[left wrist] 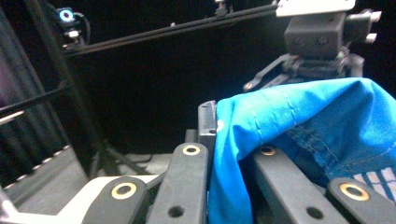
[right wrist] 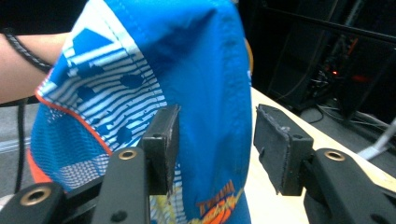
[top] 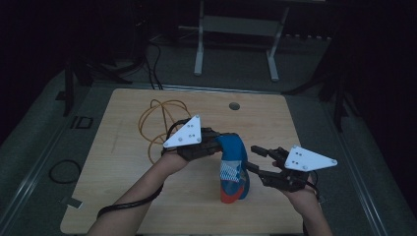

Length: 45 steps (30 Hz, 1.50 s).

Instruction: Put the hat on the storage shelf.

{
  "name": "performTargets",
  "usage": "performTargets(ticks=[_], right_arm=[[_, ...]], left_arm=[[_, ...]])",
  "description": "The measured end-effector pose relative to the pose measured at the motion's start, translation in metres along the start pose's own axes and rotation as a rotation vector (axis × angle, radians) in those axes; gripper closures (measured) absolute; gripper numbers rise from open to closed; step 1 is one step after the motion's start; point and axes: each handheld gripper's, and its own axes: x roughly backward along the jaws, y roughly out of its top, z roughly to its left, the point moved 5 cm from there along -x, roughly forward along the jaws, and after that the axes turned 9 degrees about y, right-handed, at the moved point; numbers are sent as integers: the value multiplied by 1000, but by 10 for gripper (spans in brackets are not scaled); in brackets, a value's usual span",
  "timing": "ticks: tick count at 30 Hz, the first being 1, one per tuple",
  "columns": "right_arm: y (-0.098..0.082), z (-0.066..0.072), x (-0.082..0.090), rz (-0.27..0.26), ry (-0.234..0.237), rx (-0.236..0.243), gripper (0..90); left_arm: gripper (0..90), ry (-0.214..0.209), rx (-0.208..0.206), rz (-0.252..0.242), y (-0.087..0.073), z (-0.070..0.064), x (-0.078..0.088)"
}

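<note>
A: Shirt (top: 233, 167), blue with orange trim, hangs mid-table, hem touching the wood.
B: Left gripper (top: 220, 143)?
A: Forearm angled in from near-left, jaws clamped on the top fold.
B: Right gripper (top: 256, 158)?
A: Level, pointing left; jaws half apart around a fold, pads not pressing. Room dark; yellow cord (top: 153, 123) partly hidden.

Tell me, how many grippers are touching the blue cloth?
1. The left gripper pinches the top of the blue cloth. The right gripper sits beside it on the right, jaws open around a fold, pads not pressing.
</note>
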Motion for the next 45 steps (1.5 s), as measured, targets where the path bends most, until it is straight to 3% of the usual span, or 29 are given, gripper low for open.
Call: performTargets(ticks=[5,9,16,21,25,30,33,35,39,41,42,45], right_arm=[[-1,5,-7,27,0,25,633],[-2,4,-8,22,-23,29,897],[-1,-3,-2,11,-55,10,900],[6,-8,9,-33,-78,-2,900],[12,-10,18,-47,-90,-1,900],[17,-13,24,-56,-106,0,900],[18,-13,24,-51,-114,5,900],[20,-16,28,-62,-132,-1,900],[22,-18,32,-69,-146,-5,900],[23,-18,32,-68,-144,-4,900],[25,-19,34,-72,-155,1,900],[26,-20,36,-75,-163,-2,900]], left_arm=[[889,-23,-8,-14,-2,-4,-1],[889,-23,-14,4,-5,-4,-1],[889,-17,-13,37,-8,-1,3],[887,-17,-50,66,-8,-2,5],[866,-29,-107,123,-8,-9,6],[862,-32,-117,159,-9,-10,7],[828,-37,-113,166,-8,-11,9],[720,-33,-126,191,-9,-12,14],[636,-6,-124,219,-10,-12,18],[629,2,-105,237,-11,-12,20],[568,5,-100,235,-11,-12,21],[508,18,-68,225,-8,-12,26]])
